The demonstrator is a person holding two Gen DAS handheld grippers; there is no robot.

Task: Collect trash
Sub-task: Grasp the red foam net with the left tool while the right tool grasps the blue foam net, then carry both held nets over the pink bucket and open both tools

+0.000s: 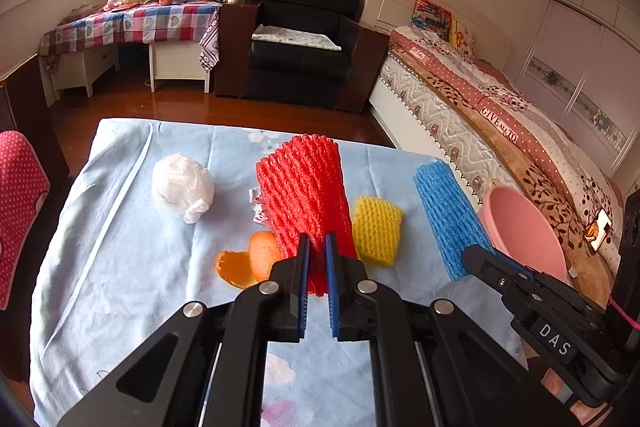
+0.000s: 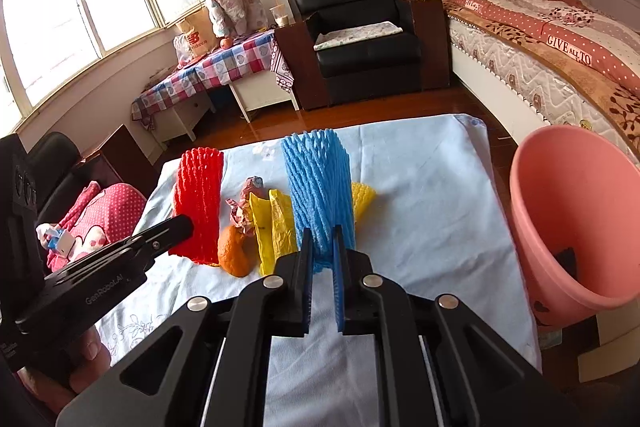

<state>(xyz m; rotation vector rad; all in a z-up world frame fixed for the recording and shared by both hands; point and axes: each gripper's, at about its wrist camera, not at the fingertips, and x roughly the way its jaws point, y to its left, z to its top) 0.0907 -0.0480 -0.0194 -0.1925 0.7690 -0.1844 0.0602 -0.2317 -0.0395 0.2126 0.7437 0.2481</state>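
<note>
My left gripper [image 1: 317, 247] is shut on the near end of a red foam net sleeve [image 1: 304, 195], which stands up off the light blue cloth [image 1: 132, 267]. My right gripper [image 2: 323, 247] is shut on a blue foam net sleeve [image 2: 318, 187], also lifted upright. On the cloth lie a yellow foam net [image 1: 378, 229], orange peel [image 1: 248, 261], a white crumpled bag [image 1: 182, 189], a yellow plastic bag [image 2: 274, 223] and a crumpled wrapper [image 2: 244, 205]. A pink bin [image 2: 576, 215] stands at the table's right edge.
A bed [image 1: 500, 115] runs along the right, close behind the bin. A black armchair [image 1: 300, 43] and a checked-cloth bench [image 1: 132, 27] stand across the wooden floor. A red dotted cushion [image 2: 108, 215] sits left of the table.
</note>
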